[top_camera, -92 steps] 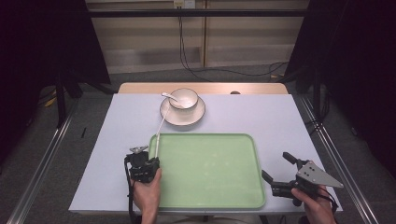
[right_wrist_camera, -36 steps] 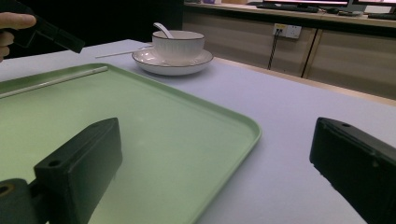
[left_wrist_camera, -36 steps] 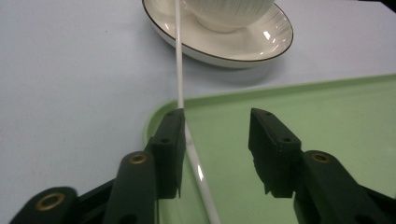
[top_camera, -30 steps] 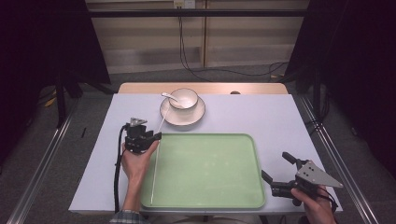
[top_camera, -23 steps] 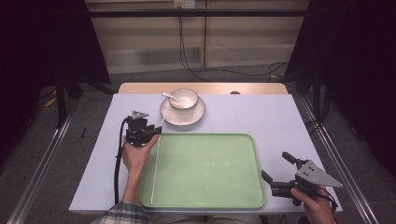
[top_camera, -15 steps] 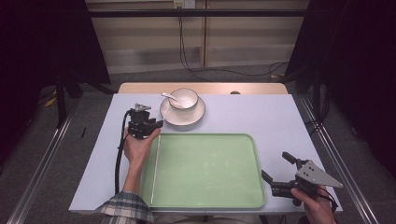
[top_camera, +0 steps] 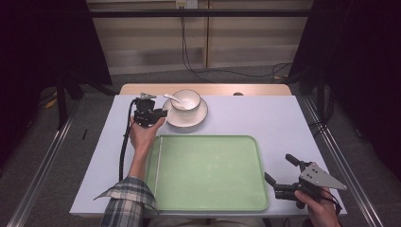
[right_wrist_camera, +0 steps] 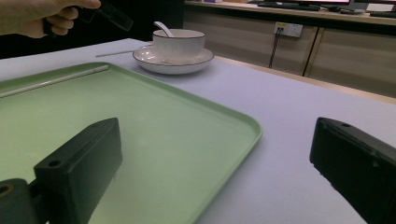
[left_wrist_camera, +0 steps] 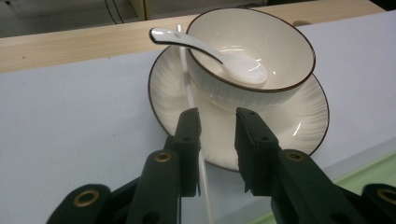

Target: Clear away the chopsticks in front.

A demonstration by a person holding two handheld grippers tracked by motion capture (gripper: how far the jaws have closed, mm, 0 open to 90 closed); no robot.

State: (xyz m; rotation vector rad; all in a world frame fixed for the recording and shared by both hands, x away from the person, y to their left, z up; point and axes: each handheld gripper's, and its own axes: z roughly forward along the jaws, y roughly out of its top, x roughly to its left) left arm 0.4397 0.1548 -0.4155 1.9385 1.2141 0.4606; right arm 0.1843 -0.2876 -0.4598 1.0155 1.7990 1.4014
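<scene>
A white bowl [top_camera: 187,100] with a white spoon [top_camera: 171,98] in it stands on a ribbed saucer [top_camera: 198,117] at the back of the table. My left gripper [top_camera: 161,113] hovers just left of the saucer. In the left gripper view it [left_wrist_camera: 217,114] is open by a narrow gap above the saucer rim [left_wrist_camera: 299,121]. A thin white stick [left_wrist_camera: 189,88] leans on that rim and runs down by the left jaw, unclamped. My right gripper [top_camera: 278,167] is wide open at the green tray's [top_camera: 208,175] front right corner, holding nothing.
A second thin white stick [top_camera: 158,170] lies along the tray's left side. The table has a pale lavender cover [top_camera: 283,123] and a wooden strip [top_camera: 236,89] at its back edge. A black cable [top_camera: 124,146] trails from the left gripper along the forearm.
My left gripper has moved forward from the tray's front left, along its left side, up to the saucer. The right gripper has stayed still.
</scene>
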